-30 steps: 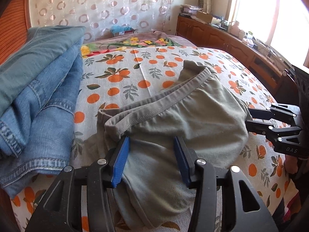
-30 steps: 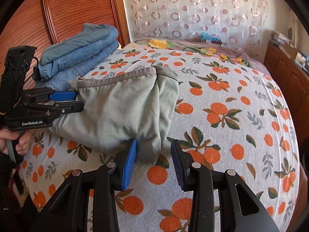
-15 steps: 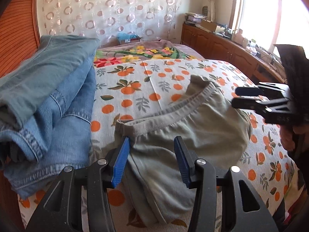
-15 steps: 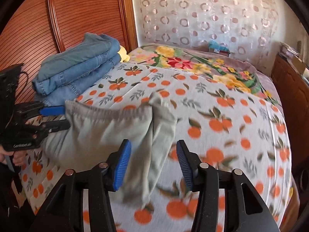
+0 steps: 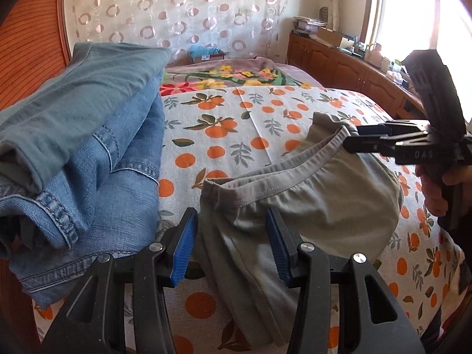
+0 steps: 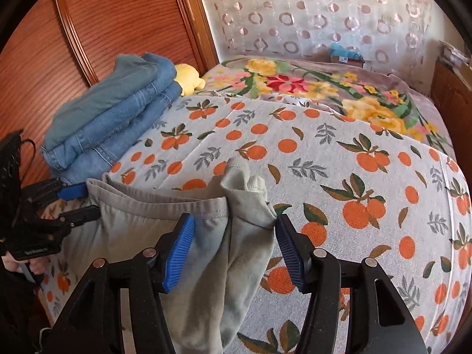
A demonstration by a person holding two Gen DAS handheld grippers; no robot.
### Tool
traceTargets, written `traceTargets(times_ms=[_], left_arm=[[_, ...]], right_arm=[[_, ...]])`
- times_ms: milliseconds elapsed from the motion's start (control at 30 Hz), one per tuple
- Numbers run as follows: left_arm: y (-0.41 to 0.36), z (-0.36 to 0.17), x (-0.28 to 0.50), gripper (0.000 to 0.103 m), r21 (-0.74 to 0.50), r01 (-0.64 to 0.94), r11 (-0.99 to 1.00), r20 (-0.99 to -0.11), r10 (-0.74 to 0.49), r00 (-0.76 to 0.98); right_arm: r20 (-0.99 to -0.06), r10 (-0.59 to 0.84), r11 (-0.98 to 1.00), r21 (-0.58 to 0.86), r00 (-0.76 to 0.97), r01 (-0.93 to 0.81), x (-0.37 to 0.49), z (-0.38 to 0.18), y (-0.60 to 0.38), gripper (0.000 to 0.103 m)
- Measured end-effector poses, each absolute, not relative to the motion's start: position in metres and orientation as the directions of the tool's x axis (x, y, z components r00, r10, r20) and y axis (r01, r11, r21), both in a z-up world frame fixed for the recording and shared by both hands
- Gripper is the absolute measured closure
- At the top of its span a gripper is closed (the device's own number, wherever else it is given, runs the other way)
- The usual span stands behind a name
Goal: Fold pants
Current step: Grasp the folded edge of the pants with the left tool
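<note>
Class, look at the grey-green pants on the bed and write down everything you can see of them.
The grey-green soft cotton-looking pants lie crumpled on the orange-patterned bedsheet, beside the stacked blue jeans. The stitched elastic waistband faces the far end and gapes open. The left gripper straddles one waistband end, the right gripper the bunched other end; its jaws are opening, and neither gripper's pads press the cloth.

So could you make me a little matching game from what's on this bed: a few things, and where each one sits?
Things:
1. grey pants
2. folded jeans
3. yellow soft toy
4. floral blanket

Places:
A. stacked by the wooden headboard
B. far end of the bed
C. between both grippers
D. tucked behind the denim stack

Pairs: 1-C, 2-A, 3-D, 4-B
</note>
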State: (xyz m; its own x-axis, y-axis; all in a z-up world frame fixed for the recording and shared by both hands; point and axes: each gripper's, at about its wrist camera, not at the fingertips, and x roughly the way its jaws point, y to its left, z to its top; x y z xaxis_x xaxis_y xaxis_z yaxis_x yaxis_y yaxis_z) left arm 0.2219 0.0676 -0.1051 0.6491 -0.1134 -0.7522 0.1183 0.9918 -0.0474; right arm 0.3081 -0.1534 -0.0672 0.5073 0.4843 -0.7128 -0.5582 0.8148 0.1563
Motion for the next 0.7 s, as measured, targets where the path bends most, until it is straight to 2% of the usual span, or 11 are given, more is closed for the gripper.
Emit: traceTargets(times_ms=[333, 500, 567, 700], left_arm=[[0.070, -0.111, 0.225, 0.054, -0.043, 0.092, 0.995, -0.771, -0.092, 0.630], [0.070, -0.116, 0.220, 0.054, -0.044, 0.078, 0.996, -0.775, -0.083, 0.626], [0.069, -0.116, 0.221, 0.054, -0.045, 0.075, 0.996, -0.778, -0.082, 0.623], [0.065, -0.111, 0.222, 0.054, -0.054, 0.084, 0.995, -0.779, -0.095, 0.619]], right_arm=[[-0.735, 0.447, 0.815, 0.101, 0.509, -0.570, 0.305, -0.076, -0.139, 0.045], [-0.720, 0.487, 0.788, 0.119, 0.494, -0.604, 0.299, -0.077, -0.137, 0.087], [-0.703, 0.502, 0.789, 0.135, 0.503, -0.599, 0.296, -0.072, -0.142, 0.091], [-0.672, 0.517, 0.795, 0.147, 0.530, -0.588, 0.287, -0.062, -0.160, 0.092]])
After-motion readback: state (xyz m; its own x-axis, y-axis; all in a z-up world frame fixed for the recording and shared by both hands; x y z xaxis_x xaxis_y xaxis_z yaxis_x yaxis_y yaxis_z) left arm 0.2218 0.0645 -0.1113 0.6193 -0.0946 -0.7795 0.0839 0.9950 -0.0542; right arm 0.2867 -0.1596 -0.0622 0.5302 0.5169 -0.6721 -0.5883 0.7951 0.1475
